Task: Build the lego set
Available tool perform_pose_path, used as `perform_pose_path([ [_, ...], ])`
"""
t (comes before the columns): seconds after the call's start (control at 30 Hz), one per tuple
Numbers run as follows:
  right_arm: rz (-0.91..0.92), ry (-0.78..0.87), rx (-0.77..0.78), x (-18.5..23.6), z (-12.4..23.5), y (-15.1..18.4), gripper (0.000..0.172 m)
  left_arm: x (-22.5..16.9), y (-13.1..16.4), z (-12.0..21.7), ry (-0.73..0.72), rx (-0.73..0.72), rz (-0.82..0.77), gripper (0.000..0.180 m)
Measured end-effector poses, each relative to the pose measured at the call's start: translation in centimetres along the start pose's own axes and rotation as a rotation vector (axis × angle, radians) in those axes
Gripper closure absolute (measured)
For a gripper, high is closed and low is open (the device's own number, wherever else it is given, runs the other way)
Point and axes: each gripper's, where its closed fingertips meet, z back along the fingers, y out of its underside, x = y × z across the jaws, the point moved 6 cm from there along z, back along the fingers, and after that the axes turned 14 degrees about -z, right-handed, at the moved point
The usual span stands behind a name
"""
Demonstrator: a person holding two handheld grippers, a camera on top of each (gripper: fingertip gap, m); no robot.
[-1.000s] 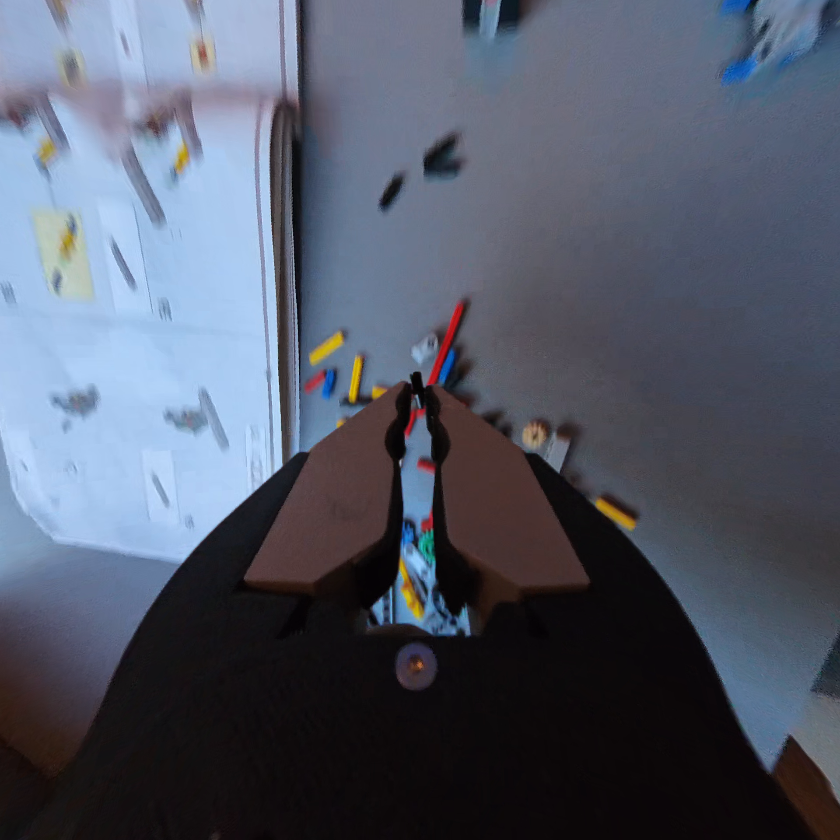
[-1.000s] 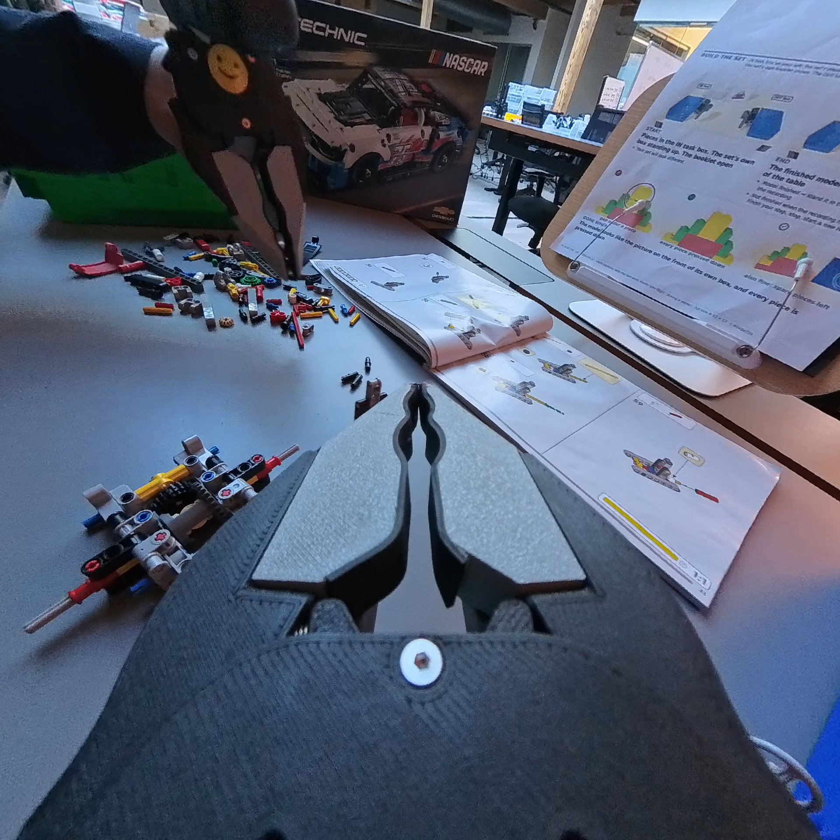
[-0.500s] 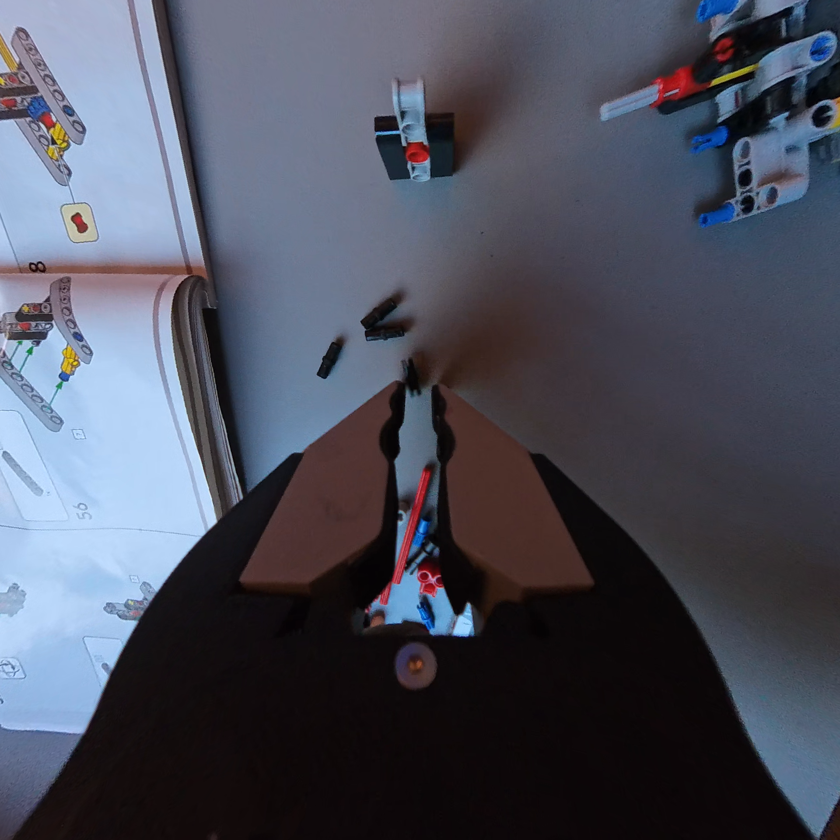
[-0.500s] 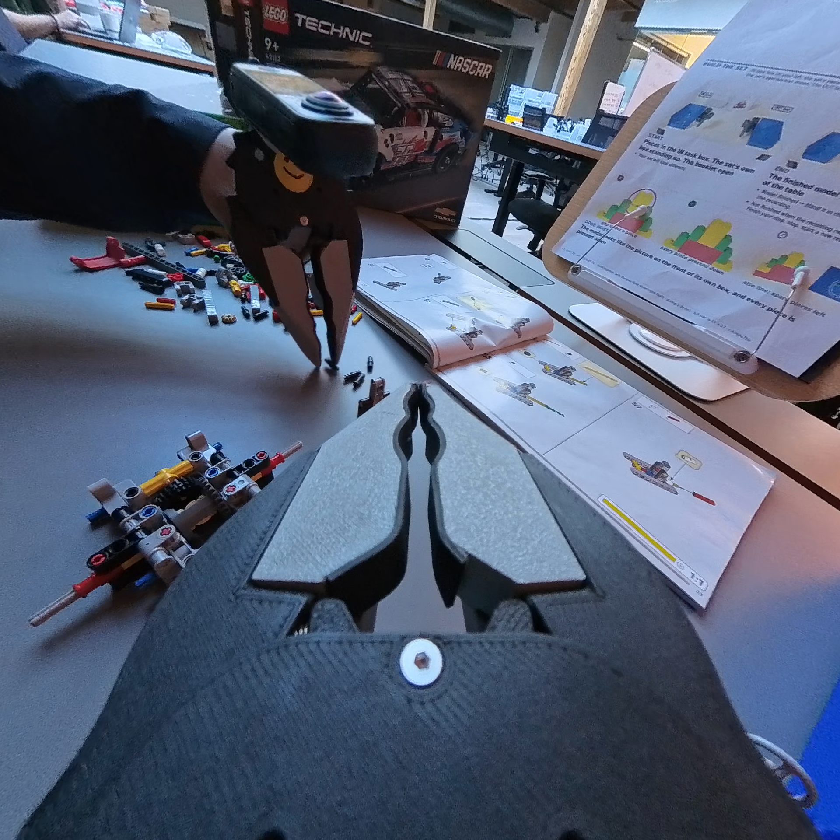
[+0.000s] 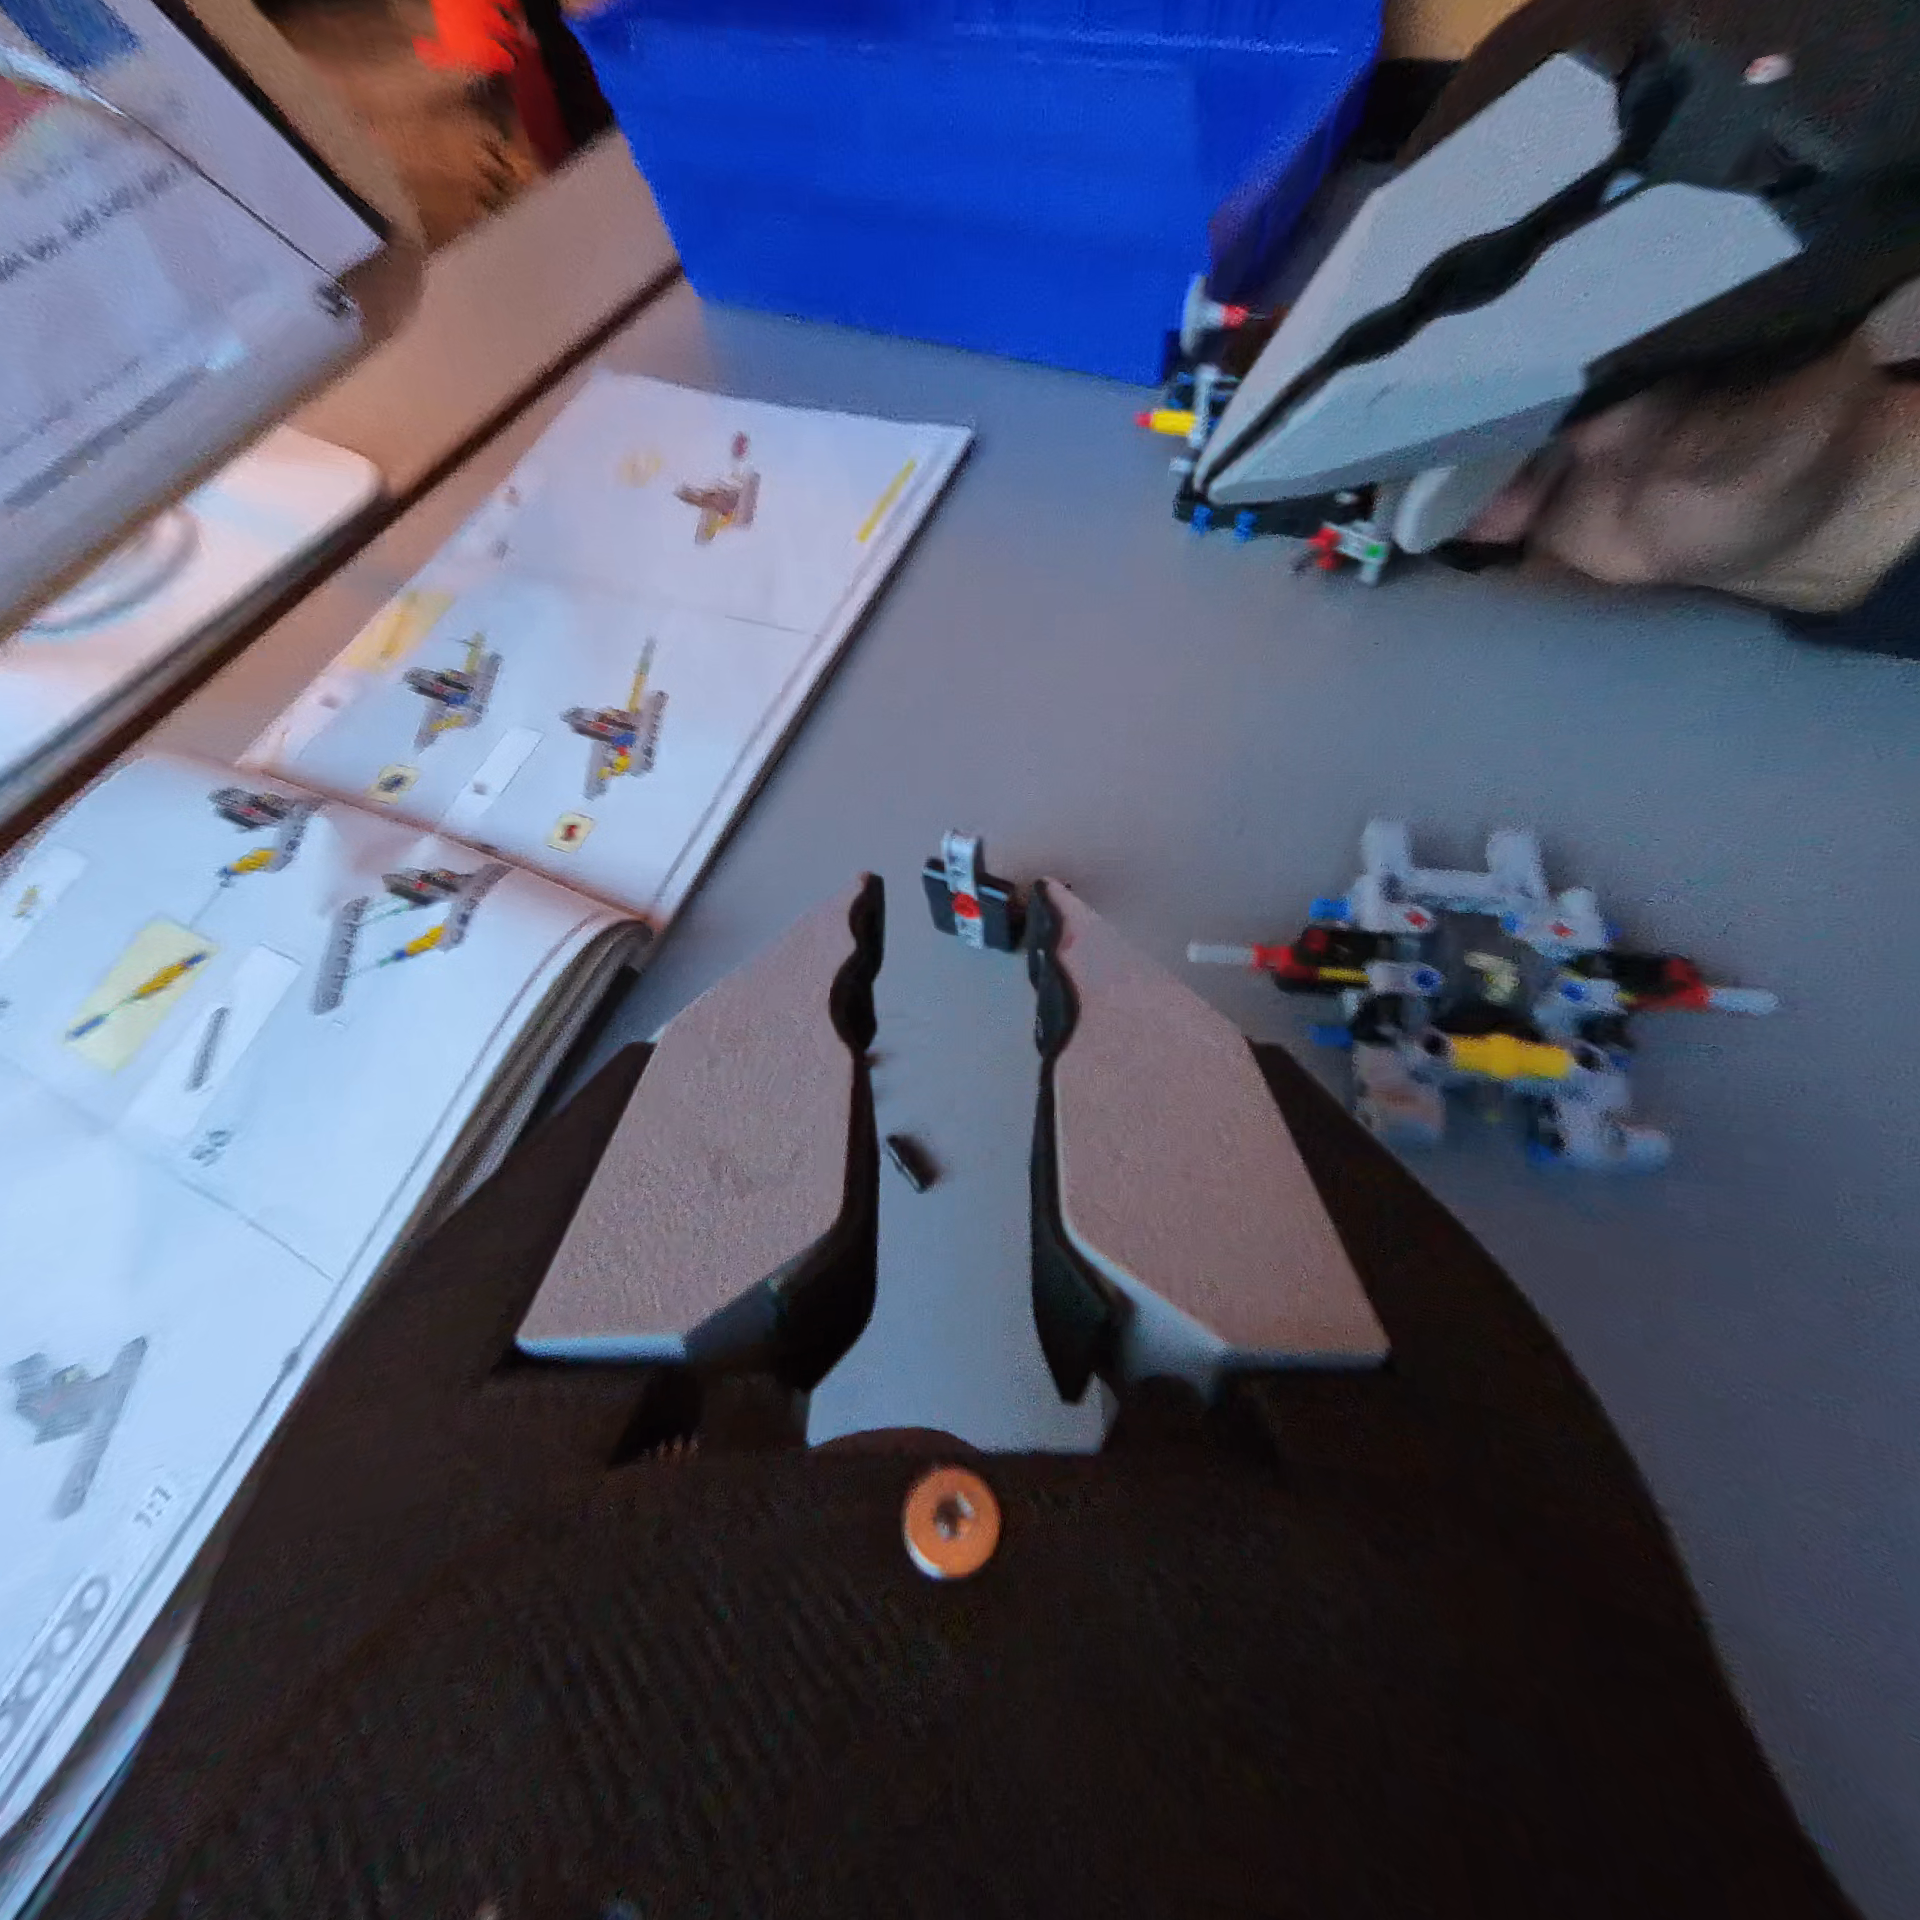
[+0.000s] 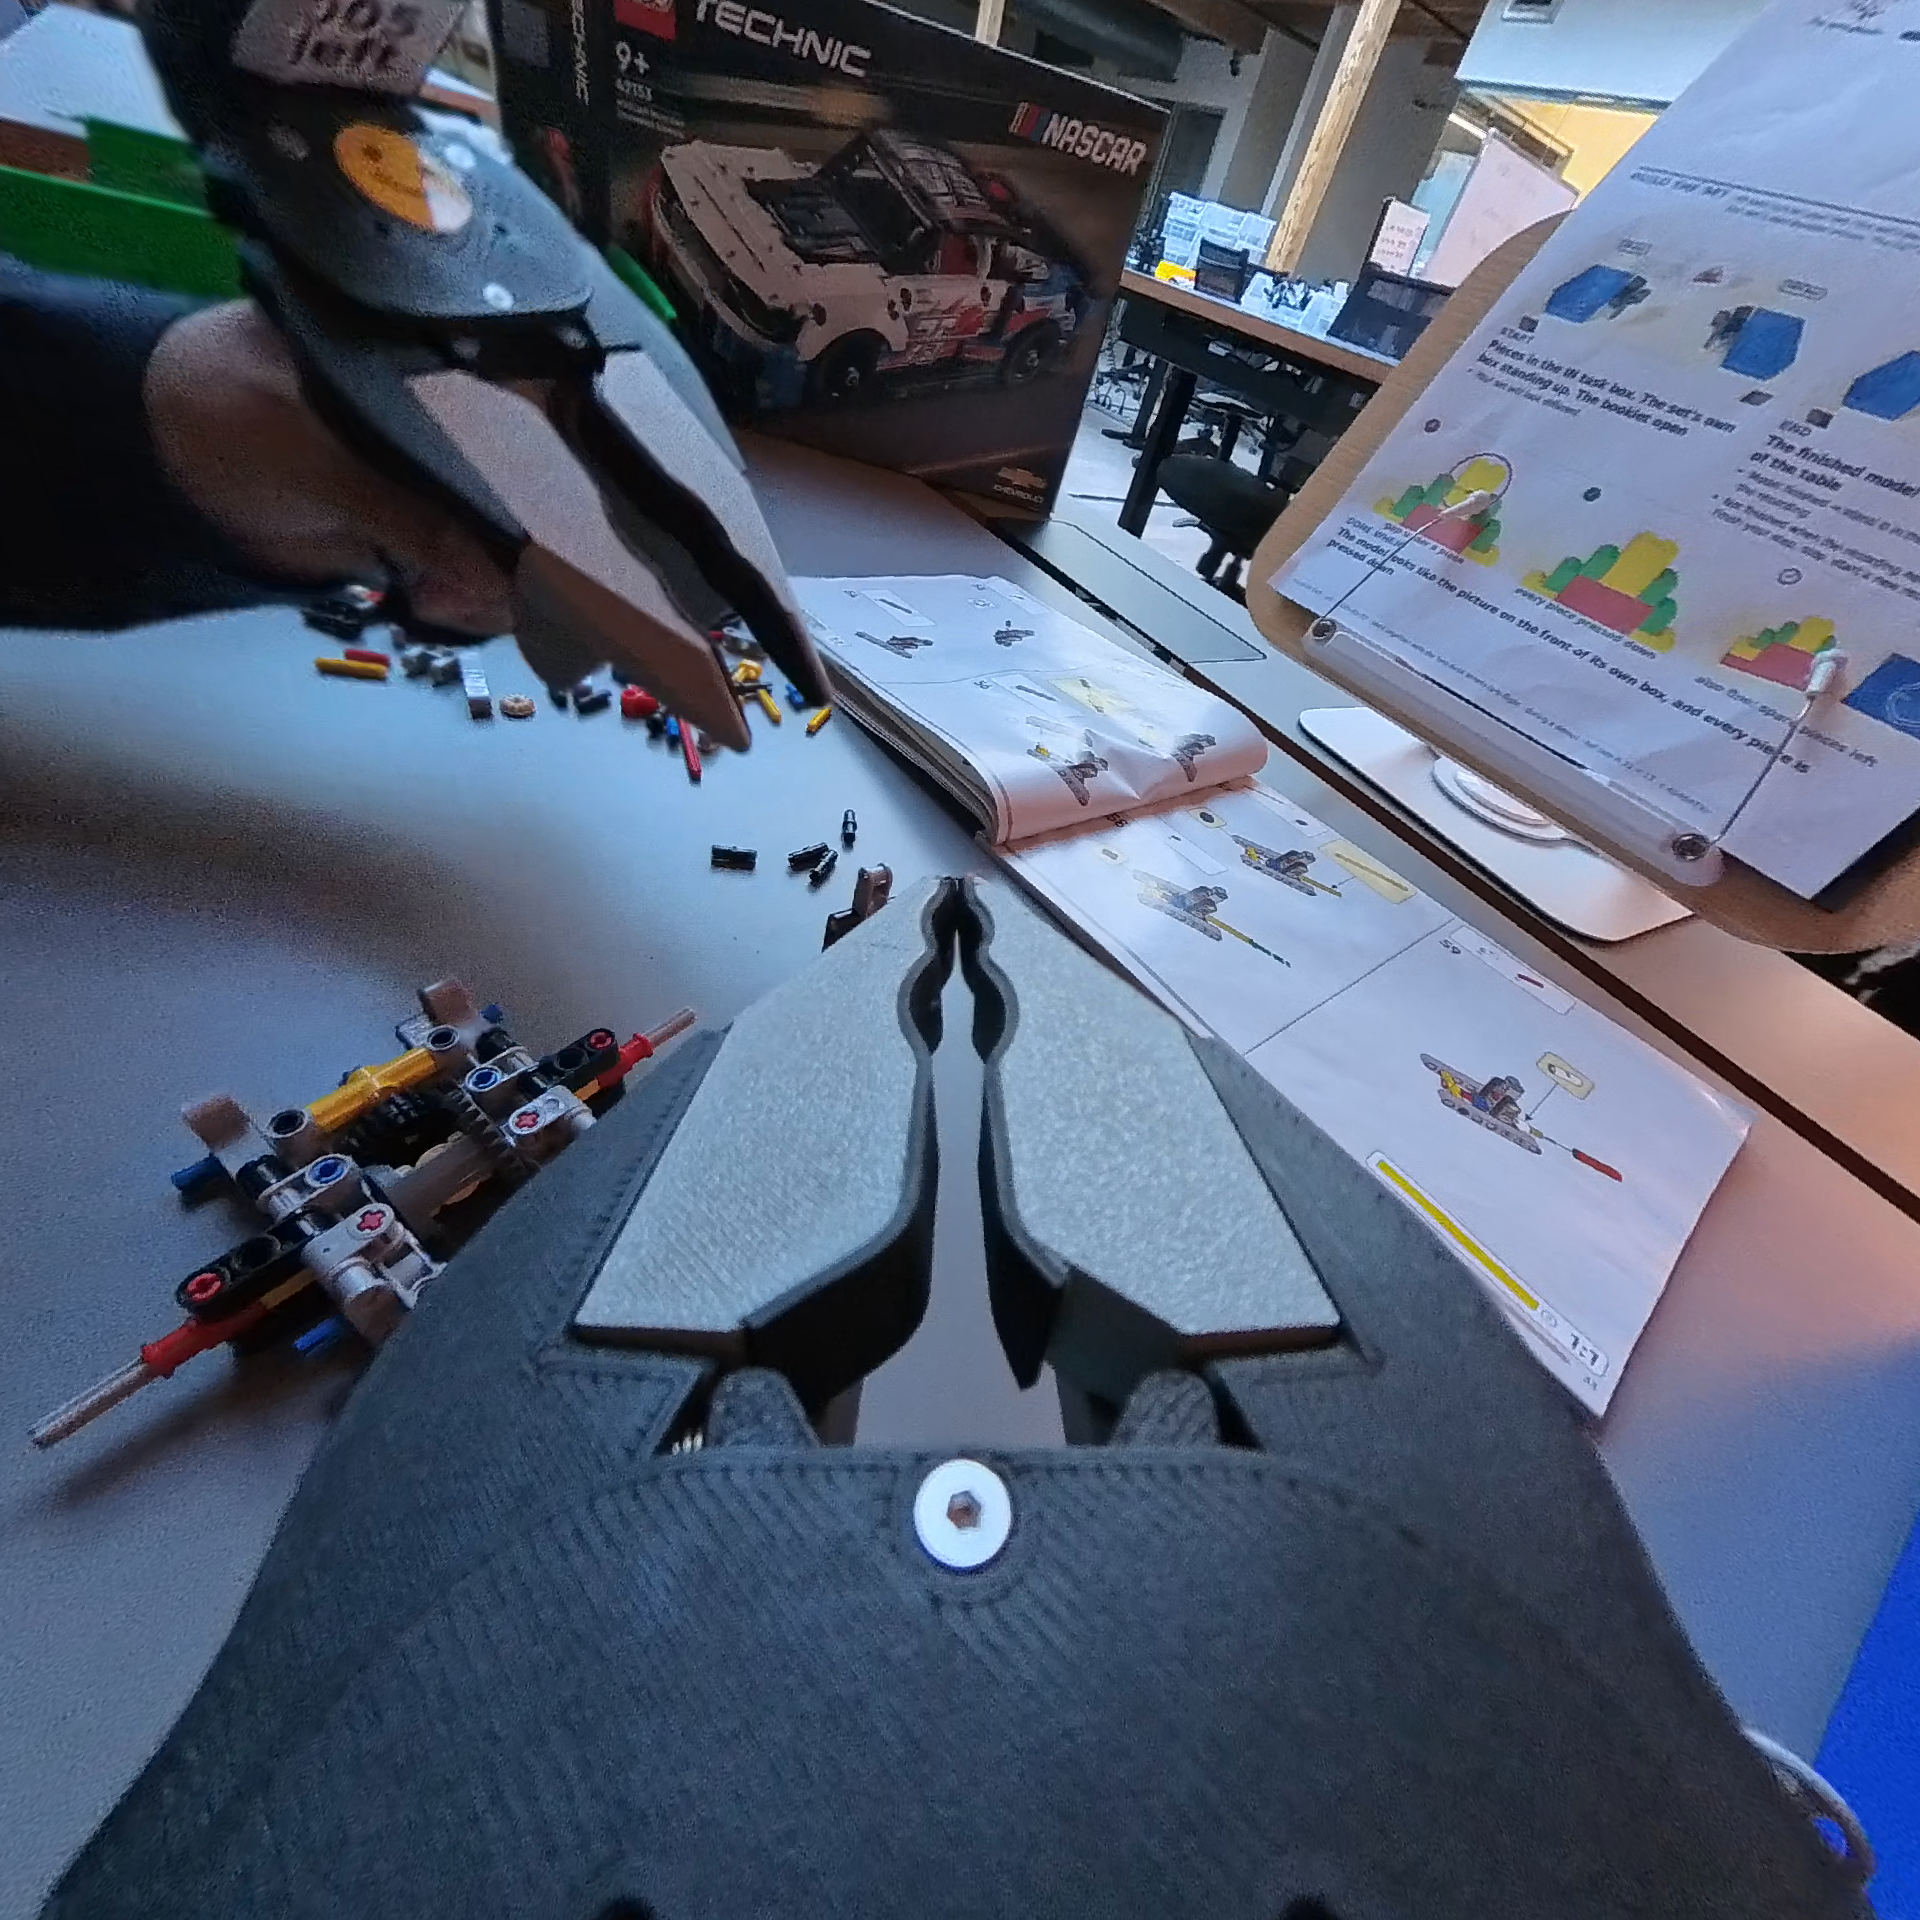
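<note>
Left wrist view: my left gripper (image 5: 956, 914) has its jaws spread with nothing gripped. A small black pin (image 5: 910, 1161) lies on the grey table (image 5: 1143, 727) between the fingers; just past the tips sits a small black-and-white piece (image 5: 971, 899). To the right lies the partly built model (image 5: 1475, 987), to the left the open instruction booklet (image 5: 499, 748). Farther off, my right gripper (image 6: 958, 885) has its tips pressed together on nothing, before the blue bin (image 5: 977, 156).
</note>
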Motion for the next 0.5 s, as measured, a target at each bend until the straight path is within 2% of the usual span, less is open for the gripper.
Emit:
perform_pose_path([
  [0.13,0.024,0.047,0.0,-0.1,-0.5,0.3,0.17,0.6,-0.6,-1.1,-0.228,-0.086,-0.121,0.154],
  [0.37,0.041,0.16,-0.121,-0.9,-0.7,-0.2,0.163,1.7,-0.8,-2.0,-0.256,-0.255,-0.051,0.15],
  [0.5,0.021,0.185,-0.058,-1.5,-1.3,0.3,0.16,1.6,-1.1,-1.5,-0.25,-0.268,-0.074,0.15],
])
